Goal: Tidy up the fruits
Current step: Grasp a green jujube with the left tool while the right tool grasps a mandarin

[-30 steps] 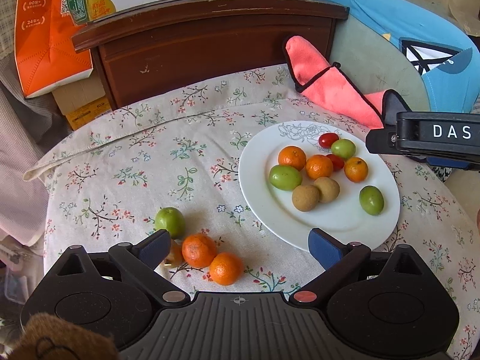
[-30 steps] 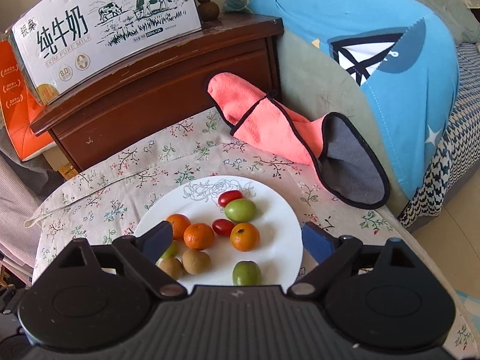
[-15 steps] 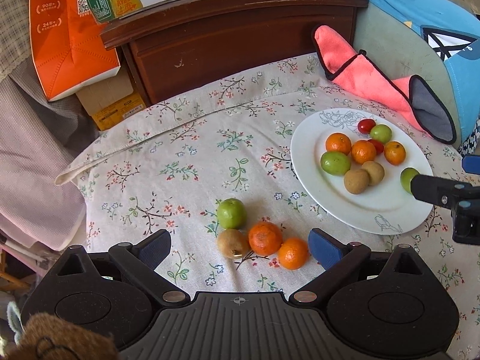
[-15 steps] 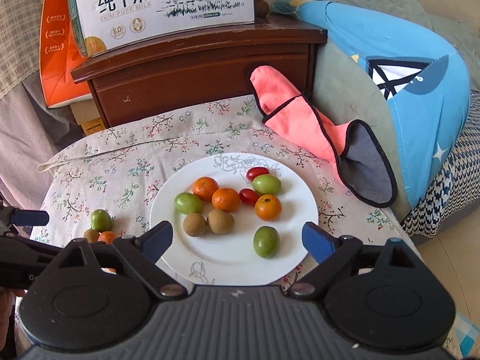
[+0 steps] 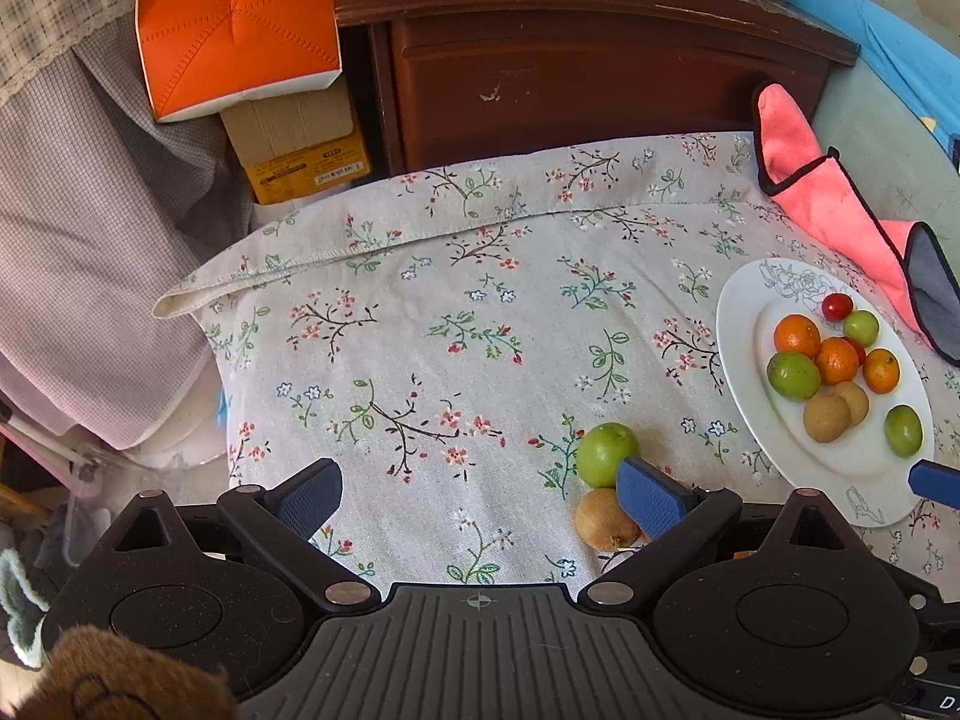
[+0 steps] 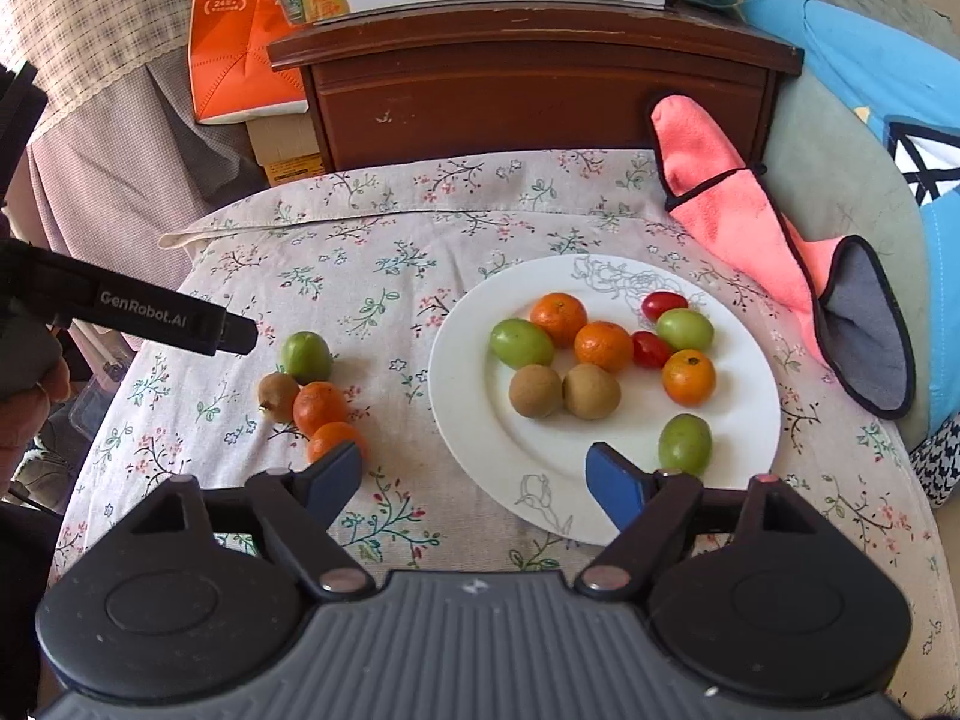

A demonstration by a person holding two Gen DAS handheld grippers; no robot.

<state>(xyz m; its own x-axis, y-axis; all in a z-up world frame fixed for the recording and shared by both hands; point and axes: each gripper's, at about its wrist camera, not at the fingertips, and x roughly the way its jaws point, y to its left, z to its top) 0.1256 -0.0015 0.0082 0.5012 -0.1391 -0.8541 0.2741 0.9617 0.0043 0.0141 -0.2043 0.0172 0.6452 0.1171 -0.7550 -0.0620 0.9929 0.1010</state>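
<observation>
A white plate (image 6: 474, 420) on the floral tablecloth holds several oranges, green fruits, brown fruits and cherry tomatoes; it also shows in the left wrist view (image 5: 735, 354). Left of it on the cloth lie a green fruit (image 6: 306, 356), a brown fruit (image 6: 278, 396) and two oranges (image 6: 320, 407). My left gripper (image 5: 480, 495) is open and empty above the cloth, its right finger over the green fruit (image 5: 606, 453) and brown fruit (image 5: 605, 521). My right gripper (image 6: 477, 477) is open and empty over the plate's near left rim.
A pink and grey cloth (image 6: 750, 228) lies right of the plate. A dark wooden cabinet (image 6: 528, 96) with a milk carton box stands behind the table. An orange box (image 5: 234, 24) and cardboard boxes stand at the back left. A blue cushion (image 6: 870, 90) is at the right.
My left gripper has swung left, so the plate and loose fruits now sit at its right. My right gripper has pulled back and left, bringing the loose fruits into its view.
</observation>
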